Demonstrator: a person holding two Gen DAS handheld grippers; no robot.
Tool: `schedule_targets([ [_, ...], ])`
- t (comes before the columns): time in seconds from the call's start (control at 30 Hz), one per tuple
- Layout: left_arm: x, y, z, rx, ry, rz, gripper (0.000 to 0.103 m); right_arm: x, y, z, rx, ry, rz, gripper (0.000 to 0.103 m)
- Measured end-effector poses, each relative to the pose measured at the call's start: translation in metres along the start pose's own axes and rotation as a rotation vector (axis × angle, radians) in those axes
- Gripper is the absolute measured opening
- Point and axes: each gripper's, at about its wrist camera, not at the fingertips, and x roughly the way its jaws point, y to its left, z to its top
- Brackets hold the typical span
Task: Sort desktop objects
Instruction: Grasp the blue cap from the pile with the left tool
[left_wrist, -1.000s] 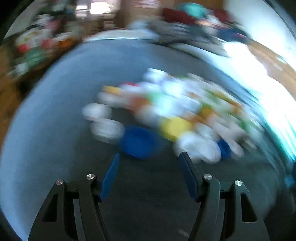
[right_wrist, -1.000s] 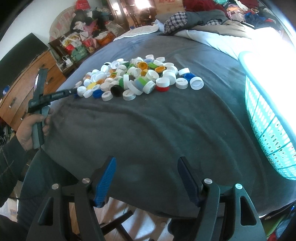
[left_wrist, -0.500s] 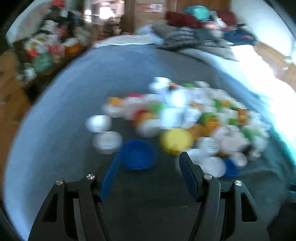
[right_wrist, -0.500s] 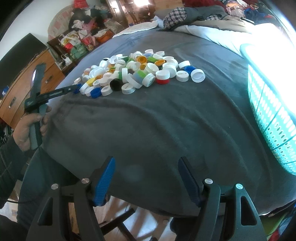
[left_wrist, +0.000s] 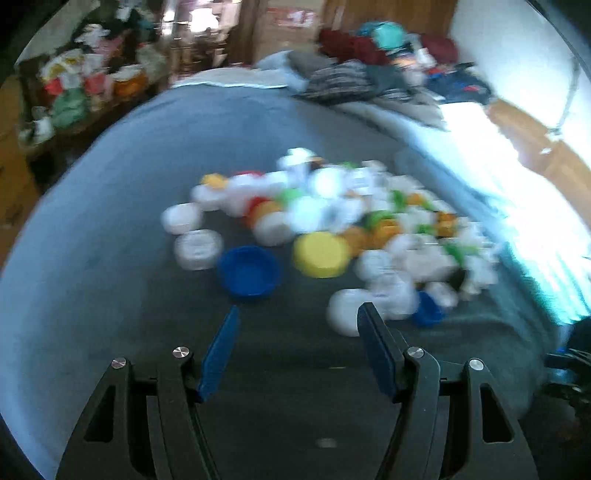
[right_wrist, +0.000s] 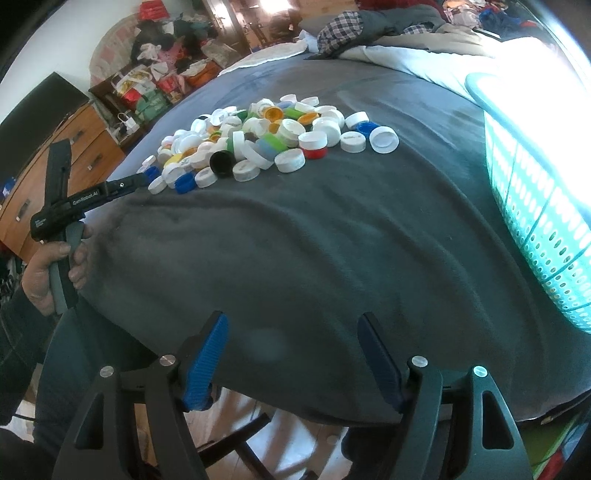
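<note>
A heap of plastic bottle caps (right_wrist: 258, 140), mostly white with some green, orange, blue and red, lies on a dark grey blanket (right_wrist: 314, 240). In the left wrist view, blurred, my left gripper (left_wrist: 297, 314) is open just short of the heap's near edge, with a blue cap (left_wrist: 248, 271) right beyond its left fingertip and a yellow cap (left_wrist: 320, 254) behind. The right wrist view shows that left gripper (right_wrist: 142, 181) at the heap's left end, held by a hand (right_wrist: 48, 273). My right gripper (right_wrist: 291, 321) is open and empty over the blanket's near edge, far from the caps.
A teal perforated basket (right_wrist: 532, 206) stands on the blanket at the right. Bedding and clothes (right_wrist: 369, 29) are piled at the far end. A wooden dresser (right_wrist: 44, 162) and cluttered bags (right_wrist: 147, 92) stand to the left. Floor and a chair leg (right_wrist: 251, 435) show below the blanket's edge.
The left gripper's view has swung, so the heap now sits a little further right and farther from the fingertips. The right gripper has barely moved; its jaws look much the same.
</note>
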Motion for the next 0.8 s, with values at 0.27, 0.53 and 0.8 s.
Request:
schedule_targets([
  [0.27, 0.018, 0.02, 0.011, -0.095, 0.009, 0.063, 0.06, 0.007, 0.0, -0.005, 0.002, 0.02, 0.008, 0.078],
  [0.53, 0.022, 0.004, 0.018, -0.041, 0.009, 0.05, 0.031, -0.006, 0.019, 0.006, -0.072, -0.036, 0.032, 0.043],
  [0.8, -0.009, 0.006, 0.001, -0.054, -0.014, 0.065, 0.031, -0.002, 0.001, 0.042, -0.058, -0.092, 0.011, 0.041],
])
